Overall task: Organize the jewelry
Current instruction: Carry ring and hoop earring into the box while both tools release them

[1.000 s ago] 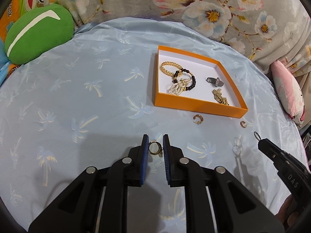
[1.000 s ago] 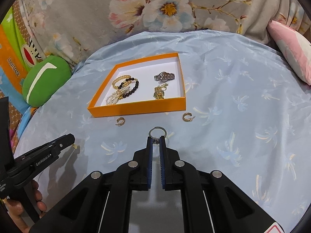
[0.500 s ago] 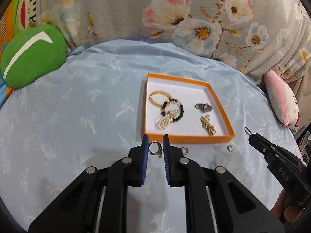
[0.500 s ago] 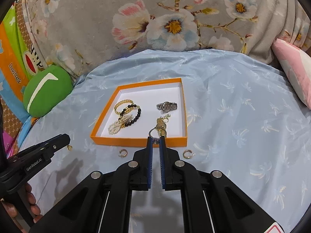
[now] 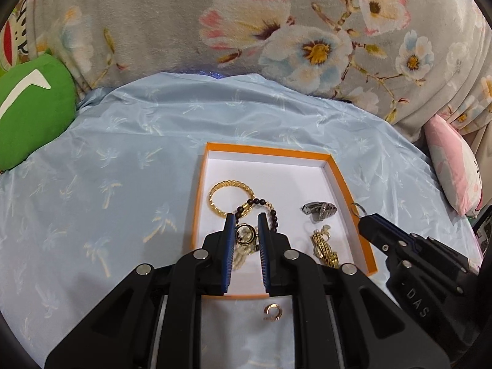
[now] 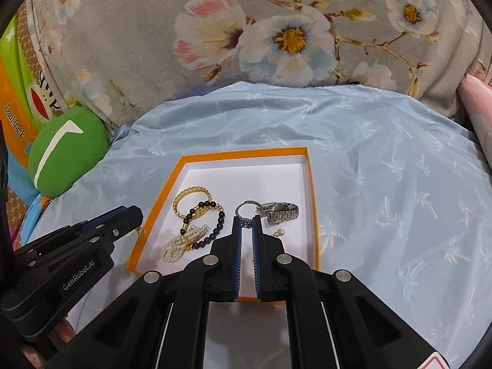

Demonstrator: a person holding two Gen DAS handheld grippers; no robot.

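Left wrist view: my left tongs (image 5: 245,222) hung over the near end of the orange box (image 5: 350,195), pads closed on a gold ring (image 5: 245,234) pinched between the tips.
Right wrist view: my right tongs (image 6: 247,222) sat over the middle of the same box, pads shut on the beaded stem of a silver hoop (image 6: 246,208), its loop standing clear above the tips.
Box contents: gold bracelet (image 6: 191,200) at the left, overlapped by a dark bead bracelet (image 6: 205,222); pearl strand (image 6: 181,243) bunched at the near-left, touching the dark beads; silver watch (image 6: 281,211) toward the right wall; gold chain piece (image 5: 323,247) nearer me, beside the right wall.
Outside the box: one gold ear cuff (image 5: 272,312) lay on the blue cloth (image 5: 107,190), just short of the near wall, seen between my left tongs' arms.
Surroundings: green cushion (image 6: 66,150) far left, pink cushion (image 5: 455,178) far right, flowered fabric (image 6: 276,30) behind.
Cross-check: each of my tongs showed in the other's camera, both with tips over the box.
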